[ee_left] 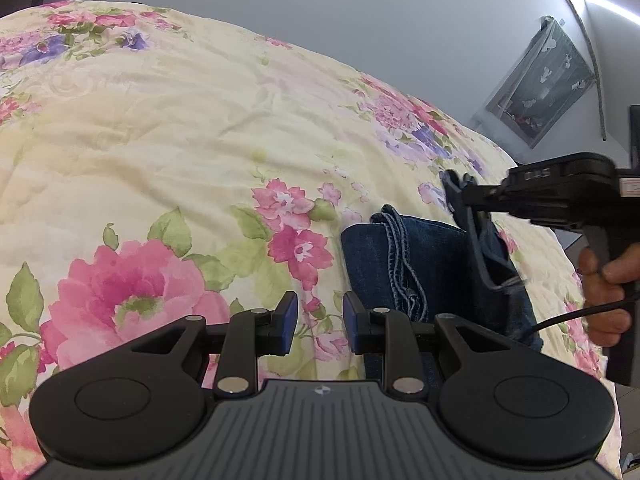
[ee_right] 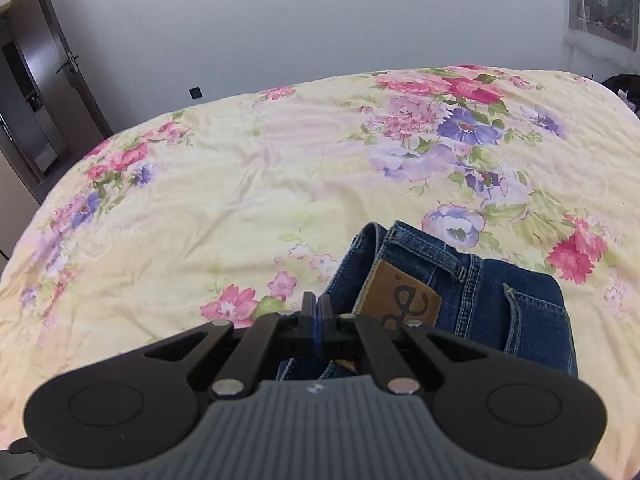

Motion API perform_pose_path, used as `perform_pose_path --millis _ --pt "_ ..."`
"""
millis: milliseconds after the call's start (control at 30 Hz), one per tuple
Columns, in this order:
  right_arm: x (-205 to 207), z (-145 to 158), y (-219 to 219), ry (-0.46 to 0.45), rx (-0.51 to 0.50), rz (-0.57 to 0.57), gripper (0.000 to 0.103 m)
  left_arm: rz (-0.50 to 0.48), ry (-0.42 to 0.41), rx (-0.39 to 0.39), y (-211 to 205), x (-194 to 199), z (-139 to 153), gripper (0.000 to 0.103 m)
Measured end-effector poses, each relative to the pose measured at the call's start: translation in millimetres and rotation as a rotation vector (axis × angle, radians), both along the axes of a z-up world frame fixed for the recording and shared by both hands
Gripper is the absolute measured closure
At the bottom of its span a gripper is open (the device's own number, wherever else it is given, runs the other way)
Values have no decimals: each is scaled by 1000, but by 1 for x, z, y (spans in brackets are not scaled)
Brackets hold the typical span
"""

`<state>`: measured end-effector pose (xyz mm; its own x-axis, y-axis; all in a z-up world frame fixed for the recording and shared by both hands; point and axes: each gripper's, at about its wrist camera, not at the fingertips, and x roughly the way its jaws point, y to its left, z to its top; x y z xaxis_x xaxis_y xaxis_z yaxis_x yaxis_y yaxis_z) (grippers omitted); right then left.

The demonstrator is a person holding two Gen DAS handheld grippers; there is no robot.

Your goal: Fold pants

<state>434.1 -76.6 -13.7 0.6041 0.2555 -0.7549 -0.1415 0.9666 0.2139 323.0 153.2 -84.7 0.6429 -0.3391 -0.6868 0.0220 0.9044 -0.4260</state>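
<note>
Jeans (ee_right: pixel 516 312) folded on bed (ee_right: pixel 240 184), R hand-held gripper (ee_right: pixel 316 310) clamped shut, empty, beside their waistband; L hand-held gripper (ee_left: pixel 320 320) part-open, empty — next prob. tidy/finish.

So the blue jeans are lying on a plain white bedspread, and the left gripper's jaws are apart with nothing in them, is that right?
Not quite. The bedspread is not plain white: it is pale yellow with pink and purple flowers, as the right wrist view shows. The rest holds: the jeans lie on it, and the left gripper has its jaws apart and empty.
</note>
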Motion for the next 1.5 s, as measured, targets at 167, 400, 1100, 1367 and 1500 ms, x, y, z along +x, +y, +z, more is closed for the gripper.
perform_pose_path --millis 167,400,1100,1367,1500 --pt "19 -64 12 124 25 28 103 -38 0 -87 3 10 -5 74" --pt "17 -57 -4 118 111 126 94 -68 -12 -205 -8 47 -10 58" --pt "9 -81 -171 13 56 60 73 -148 182 -440 -49 154 -88 41" --pt "2 -84 -183 10 115 53 73 -205 178 -530 -70 163 -87 43" --pt "-5 -83 -190 11 111 45 73 -225 103 -237 -97 151 -57 76"
